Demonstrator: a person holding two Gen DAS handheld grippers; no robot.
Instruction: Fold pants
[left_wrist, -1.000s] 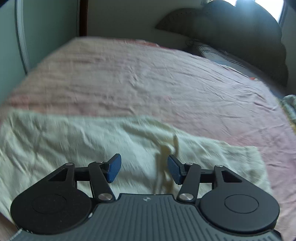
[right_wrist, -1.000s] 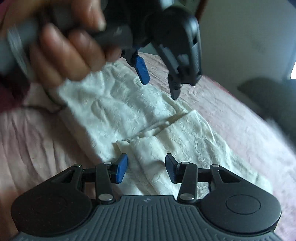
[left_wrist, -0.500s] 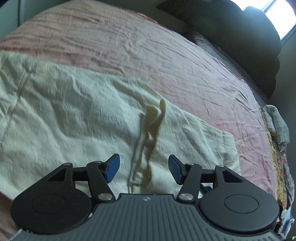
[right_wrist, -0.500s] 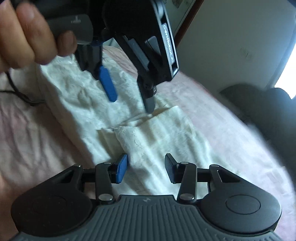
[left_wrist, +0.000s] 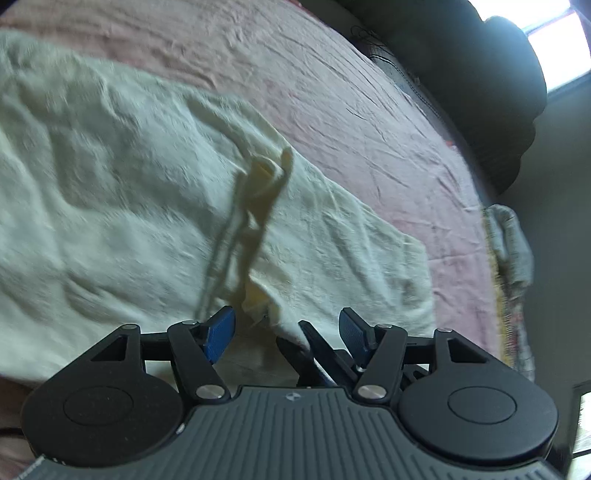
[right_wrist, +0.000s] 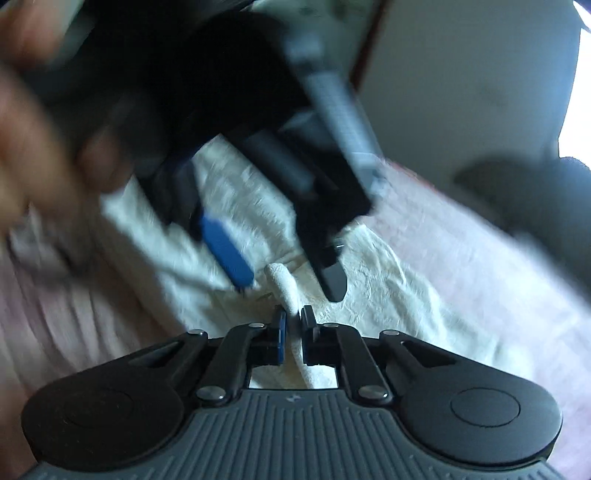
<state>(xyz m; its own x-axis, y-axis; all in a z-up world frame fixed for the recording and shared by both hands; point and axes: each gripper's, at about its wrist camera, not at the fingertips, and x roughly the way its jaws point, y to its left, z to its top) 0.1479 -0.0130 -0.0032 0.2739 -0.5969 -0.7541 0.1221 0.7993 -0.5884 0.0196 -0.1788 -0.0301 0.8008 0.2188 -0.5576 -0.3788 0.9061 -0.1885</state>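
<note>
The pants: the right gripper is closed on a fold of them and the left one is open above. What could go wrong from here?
1. The right gripper pinches only a thin ridge of the pants; a pull may slip it free.
2. The open left gripper hangs very near the right one, so their fingers might collide.
3. The bunched drawstring may end up trapped inside the fold.

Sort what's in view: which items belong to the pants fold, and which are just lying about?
In the job:
- cream pants, spread on the bed
- right gripper, shut on a pants fold
- left gripper, open above the pants

Lying about:
- pink bedsheet
- dark headboard
- patterned cloth at the bed edge
</note>
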